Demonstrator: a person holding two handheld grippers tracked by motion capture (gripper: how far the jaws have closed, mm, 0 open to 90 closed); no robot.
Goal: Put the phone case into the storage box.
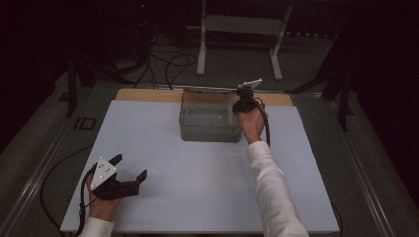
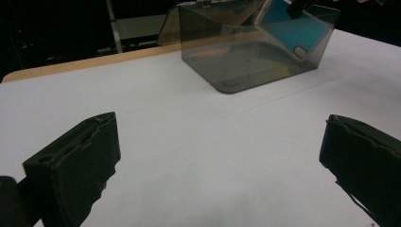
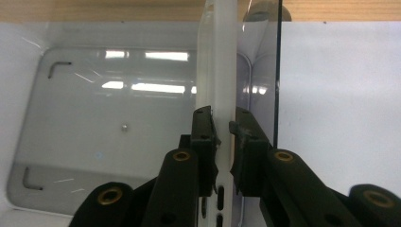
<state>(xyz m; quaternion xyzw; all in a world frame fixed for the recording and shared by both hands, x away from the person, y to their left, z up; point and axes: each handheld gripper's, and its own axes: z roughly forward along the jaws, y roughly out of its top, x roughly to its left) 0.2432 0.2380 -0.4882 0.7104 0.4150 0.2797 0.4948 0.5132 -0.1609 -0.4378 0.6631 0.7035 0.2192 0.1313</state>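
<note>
A clear grey plastic box (image 1: 197,129) stands at the back middle of the white table (image 1: 197,177). My right gripper (image 1: 237,106) reaches down at the box's right end. In the right gripper view its jaws (image 3: 224,125) are shut on the thin white edge of a flat phone-like slab (image 3: 217,61), held on edge just inside the box's right wall (image 3: 276,71). The left gripper view shows that slab's blue face (image 2: 293,30) leaning inside the box (image 2: 227,71). My left gripper (image 1: 131,166) rests near the table's front left, open, with nothing between its jaws (image 2: 220,130).
A wooden strip (image 1: 148,95) runs along the table's back edge behind the box. On the floor beyond are a white stand (image 1: 237,24) and loose black cables (image 1: 173,64). The white table top stretches between the two grippers.
</note>
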